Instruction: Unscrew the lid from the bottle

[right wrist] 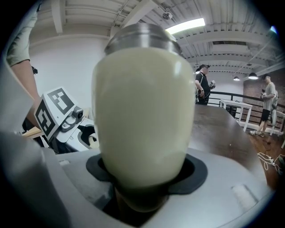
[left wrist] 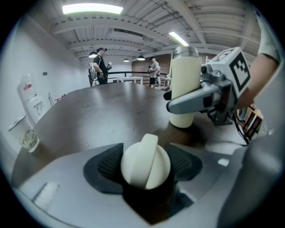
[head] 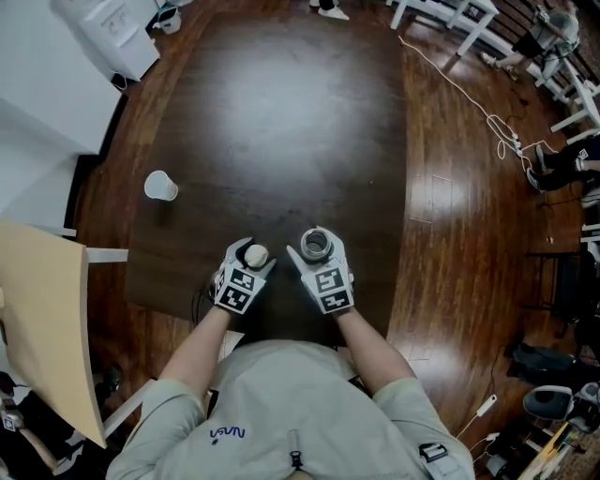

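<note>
Dark brown wood makes up the table [head: 281,112], which stands on a glossy plank floor in a large hall with white ceiling beams and strip lights; a person in a pale shirt sits at its near edge with a gripper in each hand; the left gripper [left wrist: 144,167] is clamped on the lid [left wrist: 145,161], a cream round cap with a raised ridge across its top, and the dark ribbed pads press on it from both sides; the right gripper [right wrist: 144,173] is closed around the lower body of the bottle [right wrist: 142,116], a cream vessel with a bare metal neck; from the left gripper view the bottle stands upright with its base on the table, and from the head view its metal mouth is uncovered; the lid is off the bottle and sits just to its left, apart from it, near the table's near edge; a white paper cup [head: 160,186] stands well away on the table's left side; white chairs [head: 450,19] and a pale cable [head: 469,98] lie on the floor beyond the table's far right corner; two people stand by a railing in the background of both gripper views.
</note>
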